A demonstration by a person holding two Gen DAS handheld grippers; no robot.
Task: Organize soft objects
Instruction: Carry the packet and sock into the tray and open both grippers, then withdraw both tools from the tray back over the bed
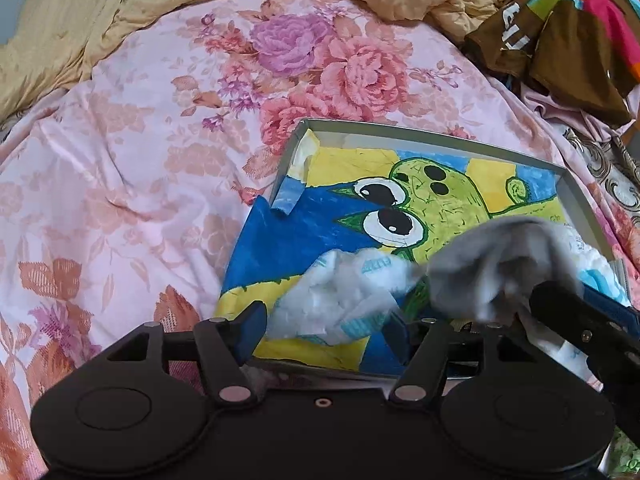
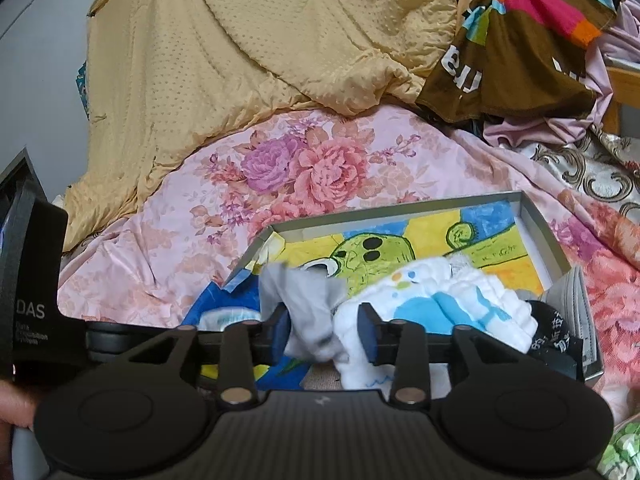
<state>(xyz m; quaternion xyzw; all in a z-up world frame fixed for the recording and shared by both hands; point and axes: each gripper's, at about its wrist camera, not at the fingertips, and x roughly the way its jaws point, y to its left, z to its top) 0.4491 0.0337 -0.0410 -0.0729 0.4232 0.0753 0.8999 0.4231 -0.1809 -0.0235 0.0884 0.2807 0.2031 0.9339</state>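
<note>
Grey sock (image 2: 298,304), limp and crumpled, was hanging between the pads of the right tongs (image 2: 326,332), which looked pinched on a fold of it over the near edge of the shallow box (image 1: 576,184). That box sat on the floral bedsheet (image 1: 140,160), lined with a cartoon drawing (image 1: 360,208). Left tongs (image 1: 326,326) were spread wide with nothing gripped, hovering just over a white-and-blue sock (image 1: 332,300) lying in the box. Another white bundle with blue patches (image 2: 448,308) sat near the box's right side, beside a dark sock (image 2: 556,336).

My guess is this stuff weighs next to nothing and just flops, so a grab at one end leaves the rest dangling. I'd pinch at the bunched middle, where the fabric is thickest. It shouldn't slip much, but thin folds could pull out.
</note>
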